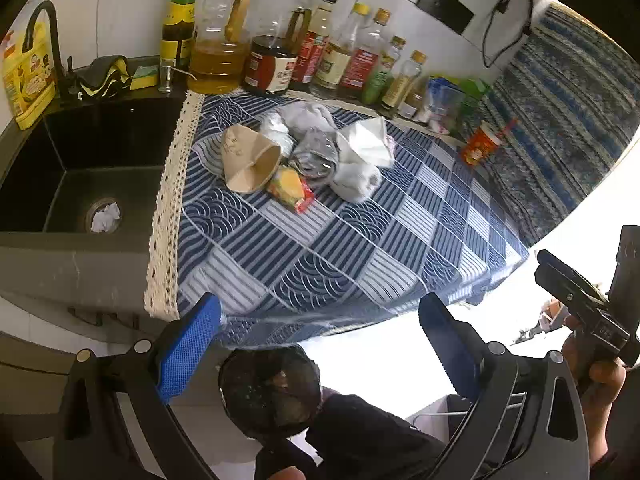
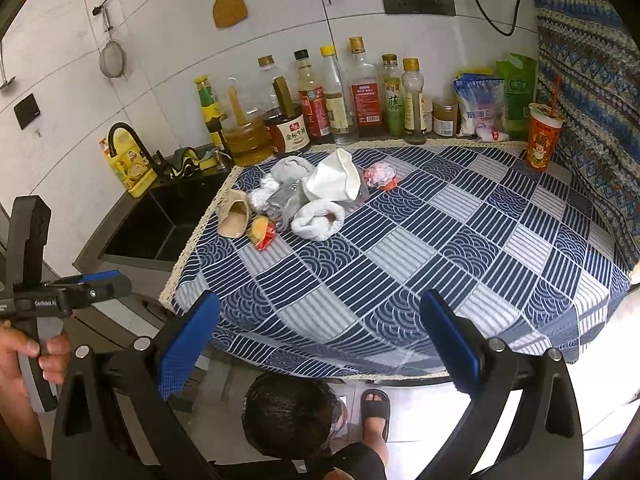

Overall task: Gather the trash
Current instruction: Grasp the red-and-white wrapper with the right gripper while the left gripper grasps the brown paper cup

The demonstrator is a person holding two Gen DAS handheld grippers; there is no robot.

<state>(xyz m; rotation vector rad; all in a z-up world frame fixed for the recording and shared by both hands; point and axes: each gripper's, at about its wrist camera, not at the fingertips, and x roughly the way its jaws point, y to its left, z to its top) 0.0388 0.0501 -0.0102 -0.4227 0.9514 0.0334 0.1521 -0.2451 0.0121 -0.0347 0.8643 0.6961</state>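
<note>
Ahead of L gripper [image 1: 320, 344]: trash pile [image 1: 304, 160]

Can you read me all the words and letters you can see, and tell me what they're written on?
"GenRobot.AI": on the left claw's handle.
"金标生抽": on the dark soy sauce jar.
"藤": on the green-label bottle.
"福": on the red cup.
The other bottle labels, the yellow jug and the bags are too blurred to read.

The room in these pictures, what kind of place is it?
Most likely a home kitchen: a dark sink with a black faucet, and a row of oil and sauce bottles along the tiled wall.
</note>
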